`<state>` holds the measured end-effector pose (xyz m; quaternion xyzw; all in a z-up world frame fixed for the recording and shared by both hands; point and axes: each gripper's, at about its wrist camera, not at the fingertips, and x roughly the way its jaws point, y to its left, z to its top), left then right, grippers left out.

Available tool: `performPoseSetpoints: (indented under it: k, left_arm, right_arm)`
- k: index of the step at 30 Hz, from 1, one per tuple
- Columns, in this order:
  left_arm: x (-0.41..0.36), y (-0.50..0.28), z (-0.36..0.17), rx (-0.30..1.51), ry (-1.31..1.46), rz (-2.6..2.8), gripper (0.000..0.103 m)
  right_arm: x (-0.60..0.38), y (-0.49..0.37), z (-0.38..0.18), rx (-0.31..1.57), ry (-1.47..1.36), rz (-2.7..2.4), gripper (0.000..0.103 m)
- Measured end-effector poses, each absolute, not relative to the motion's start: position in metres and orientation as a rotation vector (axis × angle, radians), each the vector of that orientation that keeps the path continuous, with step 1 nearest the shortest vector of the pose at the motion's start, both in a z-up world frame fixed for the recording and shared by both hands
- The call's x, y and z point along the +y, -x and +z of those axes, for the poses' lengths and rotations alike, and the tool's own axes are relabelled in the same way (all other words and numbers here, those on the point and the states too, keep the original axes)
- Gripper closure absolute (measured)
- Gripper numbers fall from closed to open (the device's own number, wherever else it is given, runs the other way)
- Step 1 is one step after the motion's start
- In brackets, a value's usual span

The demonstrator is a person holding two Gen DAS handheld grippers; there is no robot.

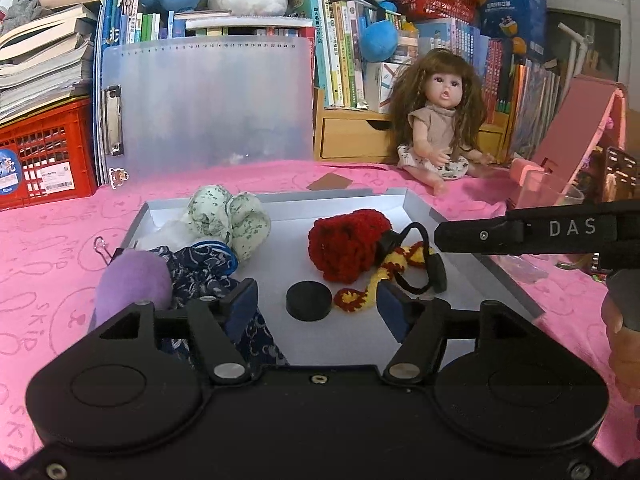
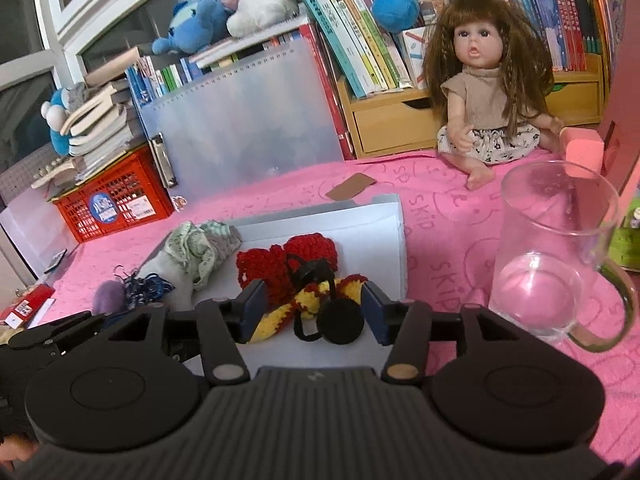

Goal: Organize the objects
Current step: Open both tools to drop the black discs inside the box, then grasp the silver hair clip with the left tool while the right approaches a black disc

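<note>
A shallow grey tray (image 1: 460, 220) lies on the pink cloth and also shows in the right wrist view (image 2: 388, 224). In it lie a red crocheted piece (image 1: 346, 244) with a red and yellow strip (image 1: 372, 280), a black disc (image 1: 309, 301), a black cord with a cap (image 1: 436, 270), a green-white cloth bundle (image 1: 228, 222), a blue patterned cloth (image 1: 204, 270) and a purple ball (image 1: 134, 280). My left gripper (image 1: 316, 310) is open over the tray's near edge, the disc between its jaws. My right gripper (image 2: 314, 312) is open over the cap (image 2: 340, 320) and the yellow strip (image 2: 276, 318).
A doll (image 2: 492, 92) sits at the back right. A glass pitcher (image 2: 556, 256) stands right of the tray. A red crate (image 1: 44, 152), a clipboard (image 1: 208, 104), books and plush toys line the back. A brown card (image 2: 350, 186) lies behind the tray.
</note>
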<state>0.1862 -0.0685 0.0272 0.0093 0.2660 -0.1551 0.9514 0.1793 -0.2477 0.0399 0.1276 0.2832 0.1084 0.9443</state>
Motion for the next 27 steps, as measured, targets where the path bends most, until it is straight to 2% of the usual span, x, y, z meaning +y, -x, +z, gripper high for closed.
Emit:
performPoseSetpoints:
  k: [5,27]
  left_arm:
    - [-0.065,-0.169,0.031,0.537,-0.035,-0.323,0.035]
    - [-0.054,-0.109,0.029,0.546,-0.018,-0.362,0.034]
  right_arm:
    - [-0.25,-0.162,0.044,0.549,-0.257,0.24,0.033]
    - [-0.229,-0.113,0.044,0.529,-0.201,0.326,0.031]
